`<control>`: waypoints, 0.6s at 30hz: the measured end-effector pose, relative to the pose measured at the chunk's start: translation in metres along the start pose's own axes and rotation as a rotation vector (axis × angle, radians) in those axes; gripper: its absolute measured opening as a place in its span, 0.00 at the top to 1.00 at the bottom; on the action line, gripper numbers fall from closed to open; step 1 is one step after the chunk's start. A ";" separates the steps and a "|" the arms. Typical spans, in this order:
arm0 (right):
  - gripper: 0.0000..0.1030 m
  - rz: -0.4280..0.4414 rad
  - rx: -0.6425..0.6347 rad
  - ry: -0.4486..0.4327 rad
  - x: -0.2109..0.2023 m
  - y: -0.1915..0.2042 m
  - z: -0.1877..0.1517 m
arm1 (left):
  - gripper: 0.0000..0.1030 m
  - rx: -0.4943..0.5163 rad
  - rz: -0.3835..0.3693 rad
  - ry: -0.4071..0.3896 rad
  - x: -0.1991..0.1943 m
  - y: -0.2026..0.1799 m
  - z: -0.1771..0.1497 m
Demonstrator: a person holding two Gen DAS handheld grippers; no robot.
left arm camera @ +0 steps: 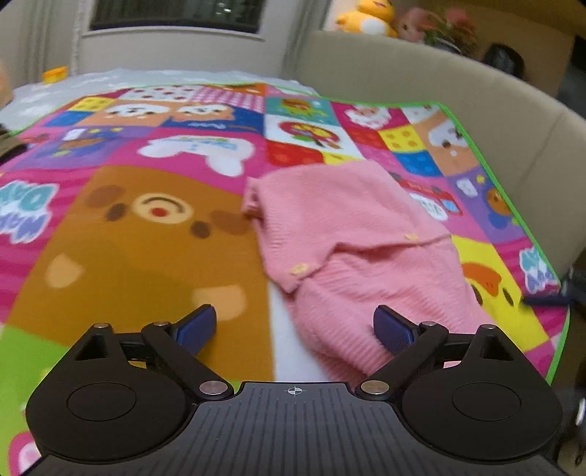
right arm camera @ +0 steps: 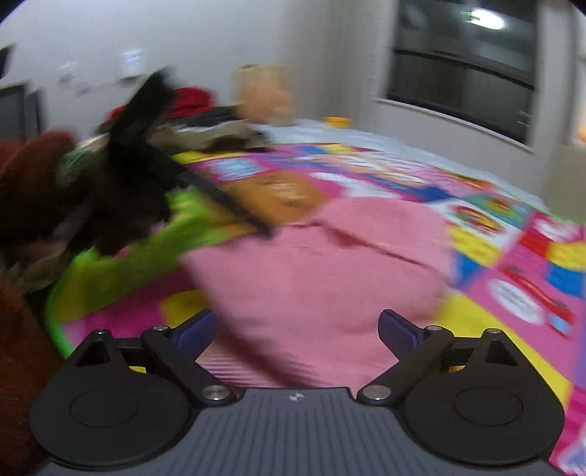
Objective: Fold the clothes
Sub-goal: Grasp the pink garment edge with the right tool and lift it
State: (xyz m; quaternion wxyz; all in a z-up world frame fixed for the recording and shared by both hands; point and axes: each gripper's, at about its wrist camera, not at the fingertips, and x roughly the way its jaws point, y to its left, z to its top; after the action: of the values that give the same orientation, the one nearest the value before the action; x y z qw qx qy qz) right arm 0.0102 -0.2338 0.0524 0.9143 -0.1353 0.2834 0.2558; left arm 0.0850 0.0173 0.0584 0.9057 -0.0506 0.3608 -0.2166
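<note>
A pink knitted cardigan [left arm camera: 351, 249] with small yellow buttons lies partly folded on a bright cartoon play mat [left arm camera: 146, 227]. My left gripper [left arm camera: 295, 326] is open and empty, just above the garment's near end, its right finger over the pink knit. In the right wrist view, which is blurred by motion, the same pink cardigan [right arm camera: 322, 271] fills the middle. My right gripper [right arm camera: 296, 329] is open and empty over its near edge. The other gripper [right arm camera: 216, 194] shows as a dark arm reaching to the garment's far left edge.
A beige padded headboard [left arm camera: 457, 88] curves along the mat's right side, with plush toys [left arm camera: 370, 18] behind it. A pile of dark, red and brown clothes [right arm camera: 121, 153] lies at the mat's left edge. A window [right arm camera: 465, 62] is on the far wall.
</note>
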 end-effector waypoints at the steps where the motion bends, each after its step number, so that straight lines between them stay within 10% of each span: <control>1: 0.15 0.018 -0.010 -0.006 0.001 0.004 0.003 | 0.07 -0.008 -0.002 -0.008 -0.005 0.001 0.000; 4: 0.59 0.073 -0.039 -0.023 0.002 0.015 0.011 | 0.07 -0.032 -0.007 -0.031 -0.020 0.005 0.000; 7: 0.72 0.121 -0.054 -0.047 0.001 0.022 0.021 | 0.06 -0.004 -0.012 -0.041 -0.034 0.004 -0.001; 11: 0.77 0.088 -0.016 -0.109 -0.020 -0.005 0.043 | 0.04 -0.013 -0.027 -0.047 -0.042 0.006 -0.008; 18: 0.76 0.095 -0.254 0.039 -0.017 0.027 -0.001 | 0.04 -0.020 -0.046 -0.032 -0.036 0.005 -0.017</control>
State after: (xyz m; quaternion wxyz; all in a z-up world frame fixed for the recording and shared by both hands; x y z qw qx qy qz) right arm -0.0168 -0.2188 0.0586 0.8711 -0.2411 0.2724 0.3299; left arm 0.0519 0.0384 0.0679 0.9055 -0.0716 0.3473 -0.2330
